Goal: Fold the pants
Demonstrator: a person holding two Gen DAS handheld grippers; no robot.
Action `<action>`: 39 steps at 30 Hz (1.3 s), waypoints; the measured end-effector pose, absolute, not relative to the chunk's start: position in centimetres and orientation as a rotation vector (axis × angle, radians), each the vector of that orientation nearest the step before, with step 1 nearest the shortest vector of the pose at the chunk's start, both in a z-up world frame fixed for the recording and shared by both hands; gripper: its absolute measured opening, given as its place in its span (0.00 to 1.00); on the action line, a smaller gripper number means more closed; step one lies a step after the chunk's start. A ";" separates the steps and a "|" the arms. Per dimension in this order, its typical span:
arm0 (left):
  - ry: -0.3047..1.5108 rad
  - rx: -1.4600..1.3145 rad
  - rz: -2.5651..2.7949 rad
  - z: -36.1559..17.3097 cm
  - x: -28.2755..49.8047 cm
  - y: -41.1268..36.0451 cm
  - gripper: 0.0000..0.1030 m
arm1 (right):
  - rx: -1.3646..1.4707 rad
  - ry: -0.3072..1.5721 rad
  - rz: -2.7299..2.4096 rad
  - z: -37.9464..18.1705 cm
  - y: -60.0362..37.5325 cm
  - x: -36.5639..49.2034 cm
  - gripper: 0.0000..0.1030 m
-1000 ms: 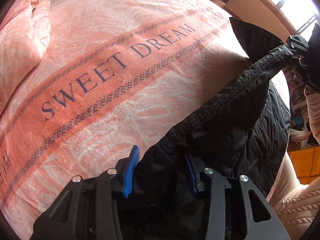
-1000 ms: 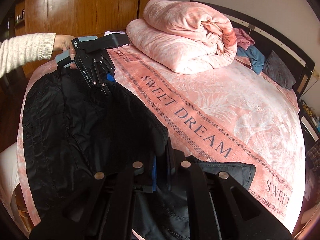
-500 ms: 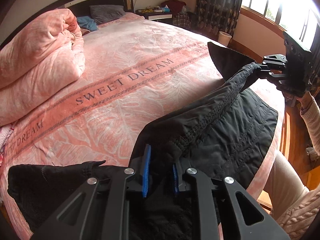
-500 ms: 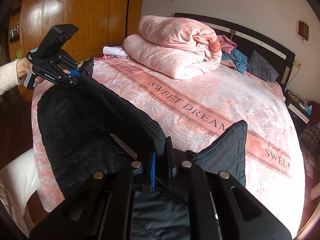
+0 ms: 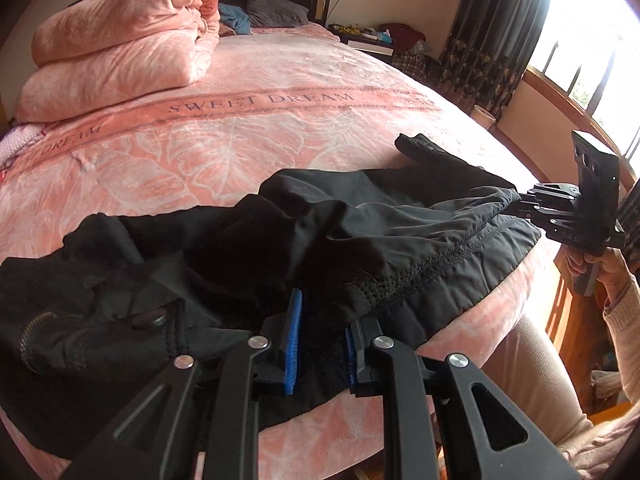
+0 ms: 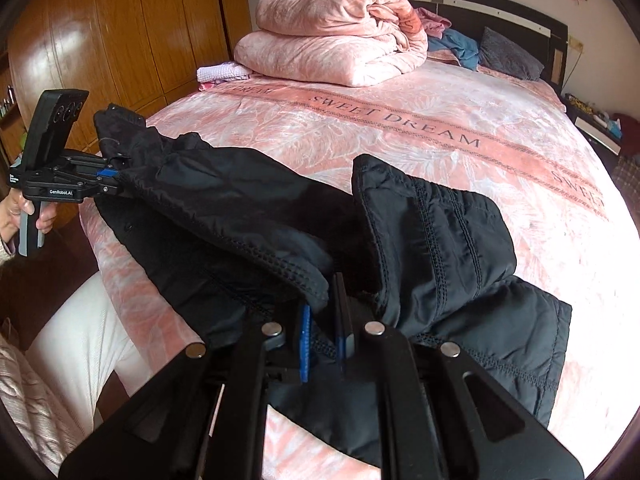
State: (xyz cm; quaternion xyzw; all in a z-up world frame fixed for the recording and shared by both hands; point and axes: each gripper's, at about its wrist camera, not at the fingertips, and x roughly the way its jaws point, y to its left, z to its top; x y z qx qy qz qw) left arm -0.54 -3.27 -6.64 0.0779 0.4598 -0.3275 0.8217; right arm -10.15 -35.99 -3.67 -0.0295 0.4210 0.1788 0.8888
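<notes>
Pink bed (image 5: 248, 148): black pants (image 5: 360, 232) bunched, stitched hem (wrinkled); both jaws clamping it.

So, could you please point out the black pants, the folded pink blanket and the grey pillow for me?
black pants (image 5: 420, 216), left wrist view, on the upper fabric layer.
folded pink blanket (image 6: 332, 36), right wrist view, on its top fold.
grey pillow (image 6: 508, 54), right wrist view, on its face.
</notes>
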 end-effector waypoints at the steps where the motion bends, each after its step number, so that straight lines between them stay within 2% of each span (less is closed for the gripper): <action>1: 0.991 0.169 -0.690 -7.4 -0.9 -3.3 0.18 | -0.048 0.886 0.369 -4.2 -36.0 -10.4 0.09; 6: 1.088 0.105 -0.649 -11.6 -1.4 -2.6 0.19 | -0.055 0.964 0.358 -7.0 -35.3 -10.8 0.10; 9: 1.100 0.073 -0.634 -12.2 -1.6 -2.3 0.21 | -0.060 1.009 0.358 -8.0 -34.8 -11.0 0.18; 10: 1.105 0.064 -0.632 -11.9 -1.5 -2.3 0.22 | -0.042 1.010 0.372 -7.7 -34.8 -11.2 0.29; 11: 1.112 0.058 -0.631 -11.6 -1.5 -2.3 0.23 | -0.017 1.007 0.394 -7.3 -34.7 -11.5 0.47; 12: 1.117 0.056 -0.634 -11.2 -1.5 -2.2 0.23 | 0.010 1.003 0.417 -6.7 -34.7 -11.8 0.59; 13: 1.121 0.065 -0.636 -10.8 -1.6 -2.2 0.25 | 0.027 0.989 0.430 -5.8 -34.5 -12.2 0.78; 17: 1.116 0.124 -0.640 -9.4 -2.6 -2.1 0.31 | 0.060 0.879 0.395 -2.0 -34.6 -13.1 0.79; 18: 1.108 0.138 -0.633 -9.0 -3.0 -2.0 0.40 | 0.079 0.856 0.364 -1.3 -34.9 -12.9 0.79; 19: 1.094 0.133 -0.640 -8.5 -3.4 -1.9 0.65 | 0.087 0.839 0.321 -0.7 -35.3 -12.5 0.79; 21: 1.037 0.083 -0.651 -7.0 -4.2 -1.3 0.86 | 0.060 0.840 0.227 -0.3 -35.2 -11.0 0.79; 28: 1.017 0.036 -0.483 -5.4 -2.0 -1.9 0.87 | -0.121 0.990 -0.062 -4.9 -32.3 -3.3 0.79; 30: 1.050 -0.030 -0.412 -6.1 -0.4 -1.9 0.87 | -0.147 1.026 -0.125 -6.4 -31.9 -1.6 0.79; 31: 1.063 -0.076 -0.395 -6.5 0.3 -1.5 0.87 | -0.168 1.043 -0.162 -7.1 -31.9 -0.9 0.75; 32: 1.077 -0.115 -0.378 -7.0 0.9 -1.5 0.87 | -0.200 1.060 -0.204 -7.8 -31.9 -0.3 0.62; 34: 1.107 -0.145 -0.315 -8.2 2.0 -1.4 0.85 | -0.183 1.082 -0.229 -8.7 -32.6 0.2 0.43; 35: 1.113 -0.154 -0.301 -8.7 2.2 -1.5 0.84 | -0.118 1.080 -0.210 -8.5 -33.2 0.1 0.23; 37: 1.132 -0.168 -0.285 -9.6 2.4 -1.6 0.81 | -0.021 1.063 -0.220 -7.3 -34.3 -0.5 0.10; 39: 1.149 -0.171 -0.282 -10.4 2.2 -1.8 0.81 | 0.081 1.016 -0.213 -5.6 -35.9 -1.7 0.08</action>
